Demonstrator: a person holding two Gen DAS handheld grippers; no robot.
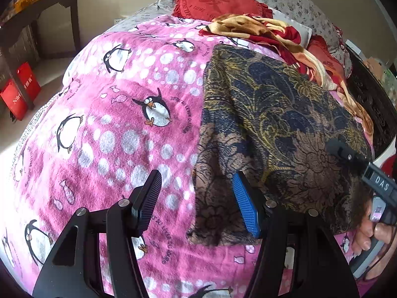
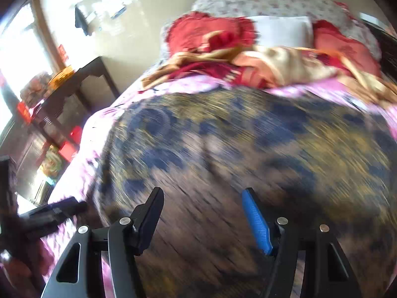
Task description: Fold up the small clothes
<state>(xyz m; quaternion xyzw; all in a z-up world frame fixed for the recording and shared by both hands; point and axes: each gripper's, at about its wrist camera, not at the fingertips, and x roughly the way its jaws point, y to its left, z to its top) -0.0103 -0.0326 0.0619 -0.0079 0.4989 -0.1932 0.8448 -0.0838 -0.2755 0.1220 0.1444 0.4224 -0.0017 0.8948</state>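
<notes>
A dark garment with a navy, gold and brown flower pattern point(image 1: 273, 124) lies spread flat on the pink penguin blanket point(image 1: 111, 124). My left gripper point(image 1: 197, 181) hovers open above the garment's left edge, with nothing between its fingers. In the left wrist view the right gripper point(image 1: 347, 154) reaches in from the right over the garment's right side, with a hand point(image 1: 372, 233) around its handle. The right wrist view is blurred by motion. There my right gripper point(image 2: 203, 198) stands open just over the garment point(image 2: 235, 149), nothing pinched in it.
A crumpled red and tan blanket point(image 1: 260, 32) and red heart-shaped pillows point(image 1: 215, 0) lie at the head of the bed. A dark side table point(image 1: 37, 7) stands left of the bed, with red bags point(image 1: 19, 94) on the floor beside it.
</notes>
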